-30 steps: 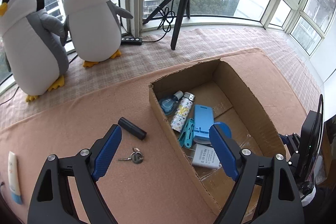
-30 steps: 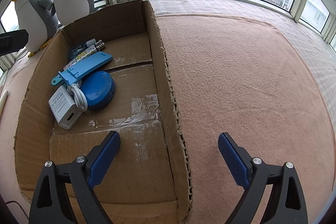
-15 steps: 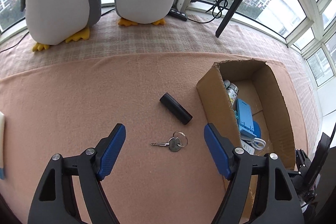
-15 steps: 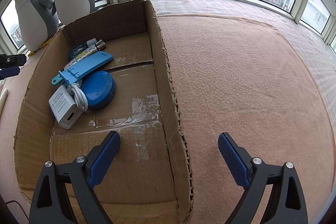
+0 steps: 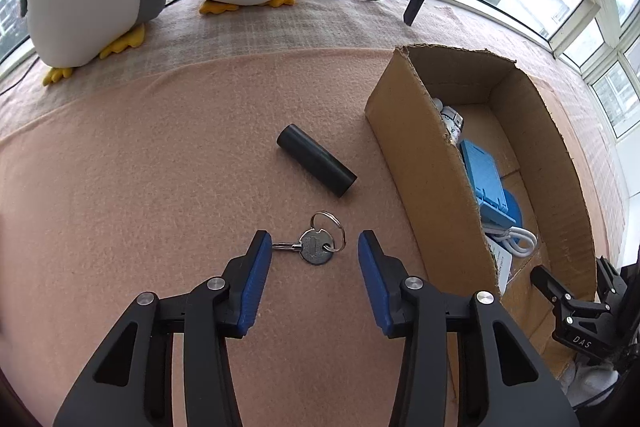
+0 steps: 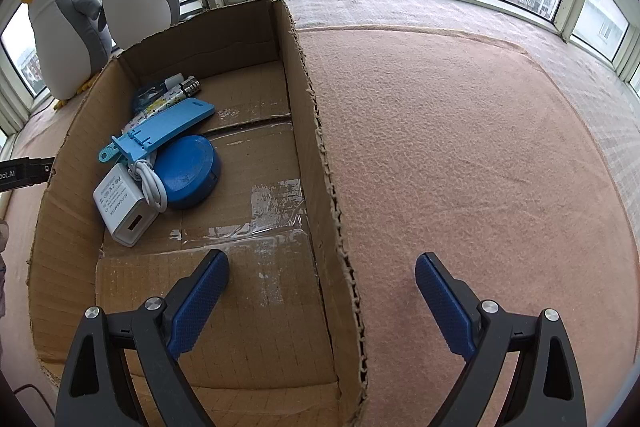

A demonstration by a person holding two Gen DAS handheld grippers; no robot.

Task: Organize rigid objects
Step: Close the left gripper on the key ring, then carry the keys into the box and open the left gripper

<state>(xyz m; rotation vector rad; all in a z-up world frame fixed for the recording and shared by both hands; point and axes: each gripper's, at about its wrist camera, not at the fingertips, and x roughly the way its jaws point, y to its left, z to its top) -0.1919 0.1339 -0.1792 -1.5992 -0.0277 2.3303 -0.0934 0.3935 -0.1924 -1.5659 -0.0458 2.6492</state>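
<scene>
Left hand-held gripper point(image 5: 314, 247) low, jaws apart astride key point(image 5: 316, 247).

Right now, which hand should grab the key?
Left, probably. The left hand-held gripper is open with the key lying between its fingers. The right hand-held gripper straddles the cardboard box wall.

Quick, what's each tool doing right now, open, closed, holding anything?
Left tool: open, empty, fingers either side of the small silver key on its ring.
Right tool: open, empty, straddling the brown cardboard box wall.
</scene>
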